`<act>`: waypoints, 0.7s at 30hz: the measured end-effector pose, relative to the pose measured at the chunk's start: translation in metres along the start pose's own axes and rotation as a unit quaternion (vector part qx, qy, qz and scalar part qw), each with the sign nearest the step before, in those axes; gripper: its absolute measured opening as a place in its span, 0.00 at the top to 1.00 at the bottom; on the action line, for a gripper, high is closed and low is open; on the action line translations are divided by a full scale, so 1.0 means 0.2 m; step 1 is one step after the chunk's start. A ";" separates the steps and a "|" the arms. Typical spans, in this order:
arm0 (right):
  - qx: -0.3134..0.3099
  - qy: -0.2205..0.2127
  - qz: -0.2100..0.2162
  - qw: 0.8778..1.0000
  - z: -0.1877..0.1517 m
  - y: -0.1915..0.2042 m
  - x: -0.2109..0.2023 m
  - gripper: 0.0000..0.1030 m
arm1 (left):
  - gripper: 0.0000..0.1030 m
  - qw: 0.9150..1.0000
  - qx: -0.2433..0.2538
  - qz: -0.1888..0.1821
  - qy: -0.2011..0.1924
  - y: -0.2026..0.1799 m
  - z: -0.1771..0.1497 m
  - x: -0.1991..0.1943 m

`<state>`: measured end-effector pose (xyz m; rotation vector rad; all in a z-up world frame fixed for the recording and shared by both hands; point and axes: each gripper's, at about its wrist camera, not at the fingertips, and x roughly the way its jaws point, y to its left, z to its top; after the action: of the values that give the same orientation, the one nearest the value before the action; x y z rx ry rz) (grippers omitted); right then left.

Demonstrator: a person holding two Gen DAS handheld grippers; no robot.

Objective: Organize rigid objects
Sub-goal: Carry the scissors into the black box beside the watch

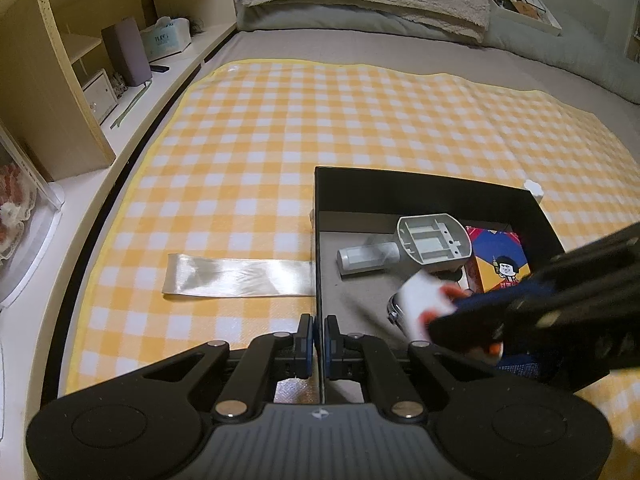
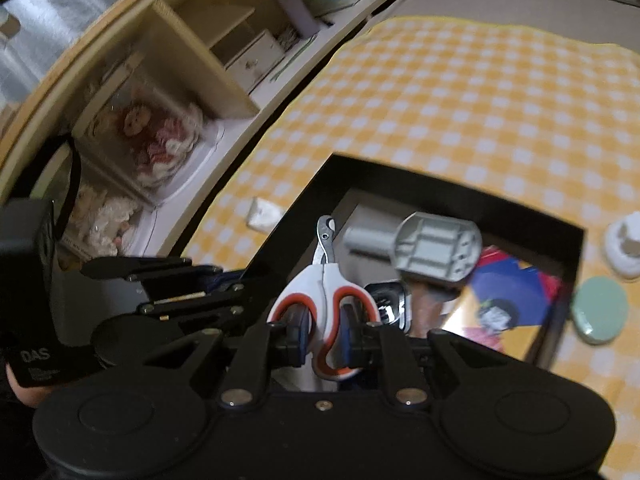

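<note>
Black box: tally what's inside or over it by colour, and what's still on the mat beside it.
Grey: 1, plastic part
Multicoloured: 1, printed box
Chrome: 1, metal object
White and orange: 1, clippers, held over the black box
White, on mat: 1, knob
Green, on mat: 1, disc
Total: 6

A yellow-and-white checked cloth (image 1: 320,128) with a plain yellow hem covers the grey bed (image 1: 320,42). The rectangular black box (image 1: 420,188) has a grey floor, holding a grey plastic part (image 1: 434,242) and a card of red, blue and yellow (image 1: 500,256). The white clippers (image 2: 326,292) have orange-red handle loops; beside the box lie a pale green disc (image 2: 600,310) and a shiny cream ribbon (image 1: 240,276).
</note>
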<state>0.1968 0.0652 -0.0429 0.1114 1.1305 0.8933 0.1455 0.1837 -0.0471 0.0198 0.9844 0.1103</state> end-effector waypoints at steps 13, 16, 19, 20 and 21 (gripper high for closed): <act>0.039 0.043 0.024 0.998 -0.07 0.01 0.11 0.75 | 0.95 1.000 -0.002 -0.002 0.000 0.00 0.00 0.00; 0.030 0.043 0.018 0.998 -0.07 0.02 0.10 0.74 | 0.95 1.000 -0.003 -0.002 0.000 0.00 0.00 0.00; 0.026 0.040 0.015 0.999 -0.06 0.03 0.07 0.70 | 0.95 1.000 -0.004 -0.002 0.001 0.00 0.00 0.00; 0.024 0.040 0.010 0.999 -0.06 0.03 0.07 0.68 | 0.95 1.000 -0.004 -0.002 0.000 0.00 0.00 0.00; 0.022 0.039 0.007 0.999 -0.06 0.03 0.06 0.67 | 0.95 1.000 -0.003 -0.002 0.000 0.00 0.00 0.00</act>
<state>0.1853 0.0730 -0.0532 0.1212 1.2227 0.8911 0.1457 0.1830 -0.0477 0.0126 0.9840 0.1101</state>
